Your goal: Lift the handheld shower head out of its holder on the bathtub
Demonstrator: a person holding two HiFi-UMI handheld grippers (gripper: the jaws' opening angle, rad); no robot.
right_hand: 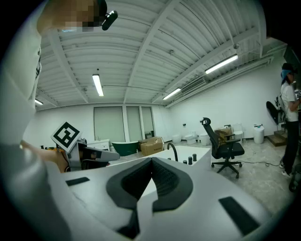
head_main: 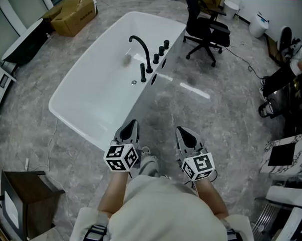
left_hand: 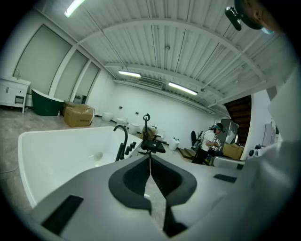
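A white bathtub [head_main: 99,98] stands on the grey floor ahead of me. On its right rim are a curved black faucet [head_main: 140,44], three black knobs [head_main: 161,51], and the slim black handheld shower head [head_main: 142,72] upright in its holder. My left gripper [head_main: 134,123] and right gripper [head_main: 180,129] hover side by side over the floor, short of the tub's near end, both shut and empty. The left gripper view shows its jaws [left_hand: 149,157] meeting, with the faucet [left_hand: 122,139] beyond. The right gripper view shows closed jaws [right_hand: 151,161] and the faucet [right_hand: 173,150] far off.
A black office chair [head_main: 207,27] stands right of the tub. A cardboard box [head_main: 75,12] lies at the far left, a dark cabinet [head_main: 22,197] at the near left, and equipment [head_main: 282,93] along the right. People stand far off [left_hand: 209,141] [right_hand: 289,127].
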